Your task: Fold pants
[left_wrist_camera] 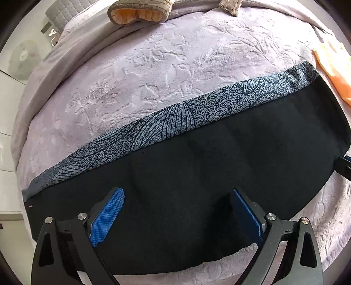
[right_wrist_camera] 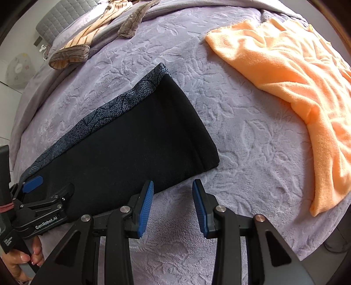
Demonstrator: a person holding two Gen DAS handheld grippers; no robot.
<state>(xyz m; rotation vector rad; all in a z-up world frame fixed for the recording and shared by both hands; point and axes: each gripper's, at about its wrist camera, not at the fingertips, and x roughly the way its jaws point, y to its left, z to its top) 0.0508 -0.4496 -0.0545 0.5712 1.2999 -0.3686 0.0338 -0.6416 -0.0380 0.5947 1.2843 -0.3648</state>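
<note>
Black pants, folded lengthwise with a grey leaf-patterned strip along the far edge, lie flat on a lilac embossed blanket. My left gripper hovers open over the near half of the pants, its blue pads wide apart and nothing pinched. The right wrist view shows the pants running from lower left to the middle. My right gripper stands open at their near edge by the right end, with only blanket in the gap. The left gripper shows there at the pants' left end, held by a hand.
An orange towel lies crumpled to the right of the pants. A brown and striped plush garment sits at the far side by the grey quilted headboard. Bare blanket separates the pants from the towel.
</note>
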